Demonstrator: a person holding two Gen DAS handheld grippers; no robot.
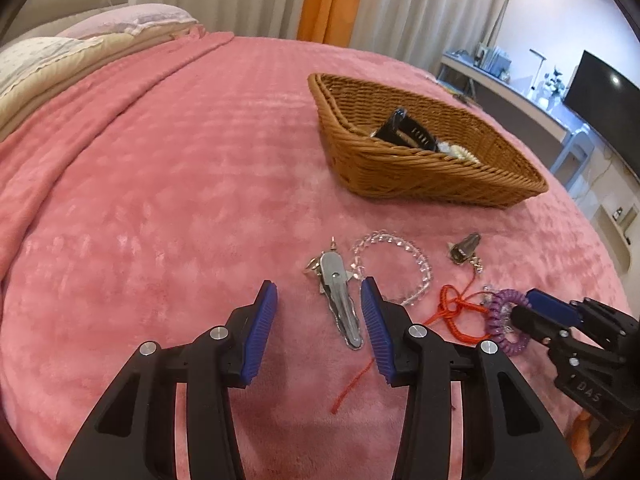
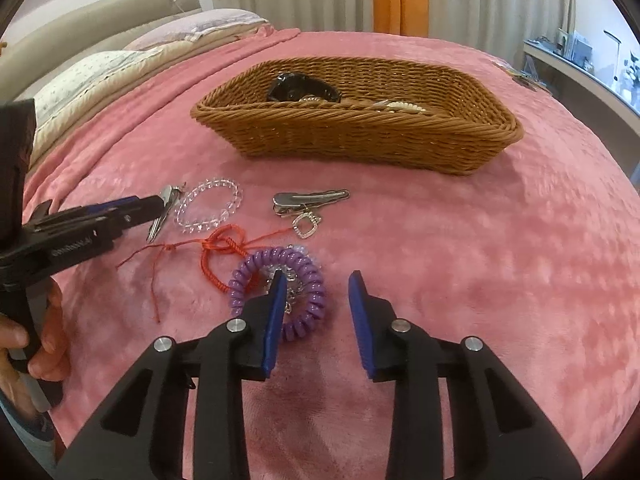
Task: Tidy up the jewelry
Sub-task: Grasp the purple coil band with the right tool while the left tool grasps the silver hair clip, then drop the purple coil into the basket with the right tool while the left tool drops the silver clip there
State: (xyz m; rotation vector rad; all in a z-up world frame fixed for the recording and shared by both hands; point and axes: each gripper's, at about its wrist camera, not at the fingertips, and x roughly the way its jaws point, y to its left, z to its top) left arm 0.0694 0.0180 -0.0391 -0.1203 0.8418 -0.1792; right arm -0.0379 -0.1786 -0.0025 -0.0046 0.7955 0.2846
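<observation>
A pink blanket (image 1: 160, 200) covered the bed, and a wicker basket (image 2: 360, 136) was set on it toward the far side, with a black item (image 2: 304, 88) and pale beaded pieces (image 2: 404, 107) lying inside. Between the basket and the grippers, the loose jewelry was spread on the blanket: a silver hair clip (image 1: 340, 300), a clear bead bracelet (image 1: 400, 264), a second metal clip (image 2: 308, 200) with a small square charm, a red cord bracelet (image 2: 224, 248) and a purple coil hair tie (image 2: 304, 288). The left gripper (image 1: 319, 294) was held with its jaws apart, the silver hair clip lying between the blue pads without being clamped. The right gripper (image 2: 318, 282) was likewise held apart, its left pad (image 2: 276, 320) placed over the purple coil hair tie, the other pad above bare blanket.
</observation>
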